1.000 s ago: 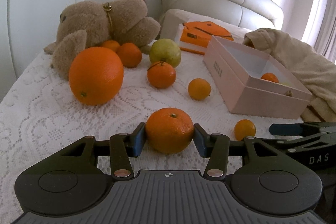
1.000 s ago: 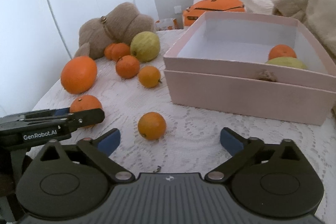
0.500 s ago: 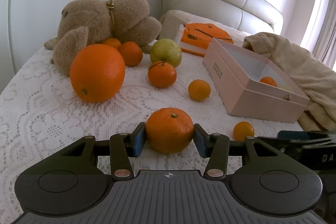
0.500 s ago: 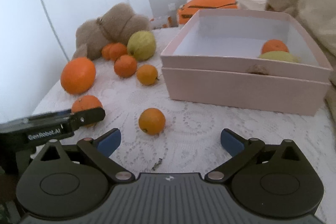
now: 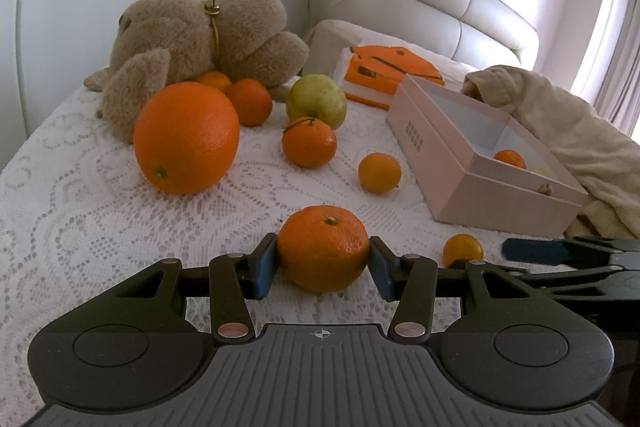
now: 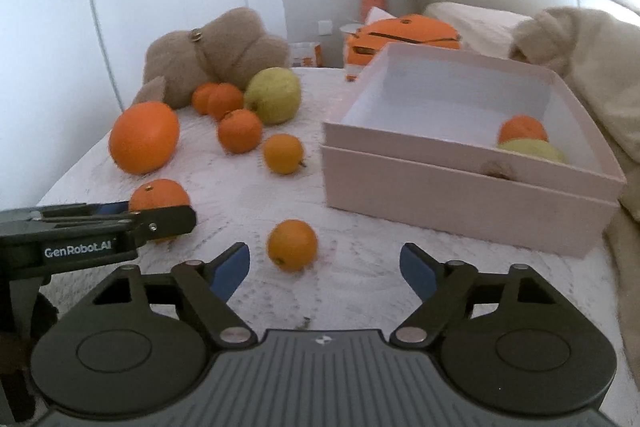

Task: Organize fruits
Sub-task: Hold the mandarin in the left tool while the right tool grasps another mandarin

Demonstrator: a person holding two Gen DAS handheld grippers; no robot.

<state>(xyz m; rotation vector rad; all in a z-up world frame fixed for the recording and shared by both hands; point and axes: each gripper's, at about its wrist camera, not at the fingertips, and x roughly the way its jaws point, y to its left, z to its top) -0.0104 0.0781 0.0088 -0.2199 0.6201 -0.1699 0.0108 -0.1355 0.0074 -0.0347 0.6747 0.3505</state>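
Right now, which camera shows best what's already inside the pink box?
The right wrist view: it looks into the pink box, showing an orange fruit and a greenish fruit. The left wrist view shows only slivers past the rim.

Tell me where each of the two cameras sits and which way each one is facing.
Left wrist: on the left tool, looking along it over the bed to the teddy; its pads grip a mandarin.
Right wrist: on the right tool, facing the pink box; its jaws are closing, a small orange just ahead.
Shared: each shows the other tool, mandarin, small orange, box.
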